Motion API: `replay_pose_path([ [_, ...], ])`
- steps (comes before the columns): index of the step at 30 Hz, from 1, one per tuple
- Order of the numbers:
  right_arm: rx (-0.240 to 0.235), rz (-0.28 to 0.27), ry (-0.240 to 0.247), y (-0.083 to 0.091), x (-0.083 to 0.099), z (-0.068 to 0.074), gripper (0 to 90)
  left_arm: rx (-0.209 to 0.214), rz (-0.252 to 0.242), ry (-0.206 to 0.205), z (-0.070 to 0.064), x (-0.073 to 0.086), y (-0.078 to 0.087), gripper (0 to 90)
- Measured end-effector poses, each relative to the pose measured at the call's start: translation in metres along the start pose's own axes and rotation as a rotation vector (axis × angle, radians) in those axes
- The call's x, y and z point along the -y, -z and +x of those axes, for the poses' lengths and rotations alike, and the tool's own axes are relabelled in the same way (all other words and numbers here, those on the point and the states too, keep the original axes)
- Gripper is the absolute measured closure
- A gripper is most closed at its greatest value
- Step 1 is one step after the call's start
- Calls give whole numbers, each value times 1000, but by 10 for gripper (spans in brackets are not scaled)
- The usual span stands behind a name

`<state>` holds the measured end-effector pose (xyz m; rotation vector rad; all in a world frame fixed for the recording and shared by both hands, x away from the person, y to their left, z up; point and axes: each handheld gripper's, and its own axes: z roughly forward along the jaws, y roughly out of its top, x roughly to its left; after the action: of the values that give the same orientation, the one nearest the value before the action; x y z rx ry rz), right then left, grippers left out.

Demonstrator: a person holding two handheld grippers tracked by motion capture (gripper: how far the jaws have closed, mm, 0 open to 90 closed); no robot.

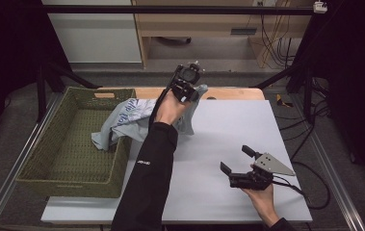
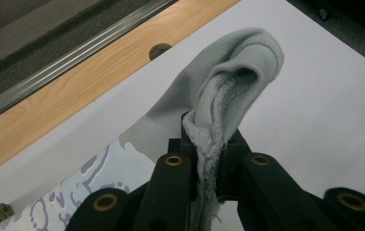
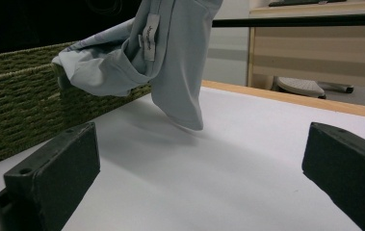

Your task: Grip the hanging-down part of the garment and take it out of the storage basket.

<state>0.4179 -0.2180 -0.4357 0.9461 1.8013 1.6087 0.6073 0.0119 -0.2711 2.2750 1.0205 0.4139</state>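
Nearest the person, the right gripper (image 1: 238, 160) rests low on the white table (image 1: 238, 130), its jaws spread wide and empty. Farther off, the left gripper (image 1: 188, 90) is raised, its jaws clamped on the ribbed hem of a pale grey printed cotton garment (image 1: 129, 115). The garment hangs from there, draping over the rim of the green woven basket (image 1: 69, 139). It looks light, limp and prone to sagging; the thick hem seems the surest hold.
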Motion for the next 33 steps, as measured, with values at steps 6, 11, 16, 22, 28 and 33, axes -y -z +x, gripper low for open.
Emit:
replay_pose_path([
  [6, 4, 9, -4, 1, 0, 0, 2, -1, 9, 4, 1, -2, 1, 839],
  [11, 1, -7, 9, 0, -1, -2, 2, 0, 5, 0, 0, -2, 5, 839],
  [16, 1, 6, -19, -3, -5, -1, 2, -1, 8, 2, 1, -2, 7, 839],
  [22, -2, 0, -18, -9, -13, 0, 2, -2, 19, 0, 0, -2, 7, 839],
  [28, -16, -8, -15, -21, -19, 1, 2, 2, 14, 5, 2, -2, 9, 839],
  [33, -16, -8, -34, -33, -25, 2, 2, 8, 15, 6, 3, -1, 9, 839],
])
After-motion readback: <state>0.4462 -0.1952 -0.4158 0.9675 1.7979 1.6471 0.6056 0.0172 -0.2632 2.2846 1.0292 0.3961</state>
